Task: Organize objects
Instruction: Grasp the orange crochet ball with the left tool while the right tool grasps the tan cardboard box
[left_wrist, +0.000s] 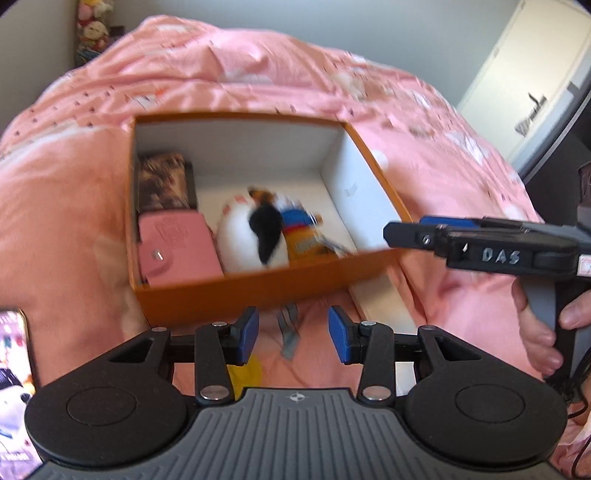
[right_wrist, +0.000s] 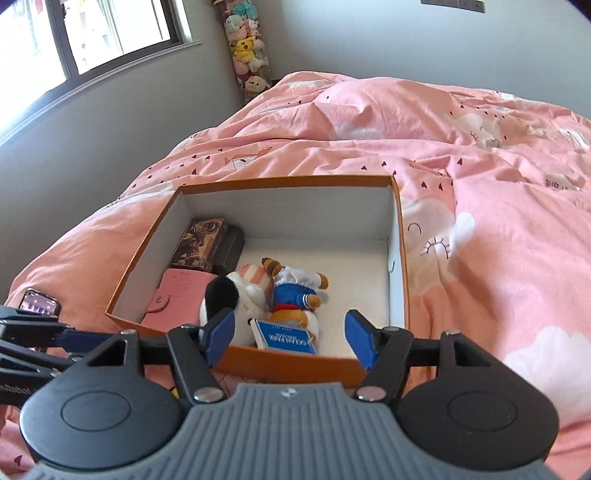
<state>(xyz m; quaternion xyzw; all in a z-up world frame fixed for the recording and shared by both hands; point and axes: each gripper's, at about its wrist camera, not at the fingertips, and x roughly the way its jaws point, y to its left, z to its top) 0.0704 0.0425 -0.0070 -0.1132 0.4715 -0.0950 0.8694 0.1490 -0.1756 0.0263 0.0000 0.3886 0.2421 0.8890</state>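
Observation:
An open orange box (left_wrist: 236, 284) (right_wrist: 295, 369) with a white inside lies on the pink bedspread. It holds a pink wallet (left_wrist: 177, 247) (right_wrist: 173, 295), a dark patterned box (left_wrist: 162, 181) (right_wrist: 199, 243), a white plush with a black ear (left_wrist: 251, 232) (right_wrist: 236, 295) and a bear plush in blue (left_wrist: 299, 229) (right_wrist: 295, 295) with a blue tag (right_wrist: 286, 338). My left gripper (left_wrist: 293, 332) is open and empty just before the box's near wall, above a small grey clip (left_wrist: 290, 328) and a yellow item (left_wrist: 247, 373). My right gripper (right_wrist: 290, 334) is open and empty over the box's near edge; it also shows in the left wrist view (left_wrist: 406, 230).
A phone (left_wrist: 14, 369) (right_wrist: 38, 304) with a lit screen lies on the bed left of the box. The box lid (left_wrist: 384, 302) lies by its right side. The pink duvet (right_wrist: 480, 184) spreads beyond. Stacked plush toys (right_wrist: 247, 44) stand in the room corner.

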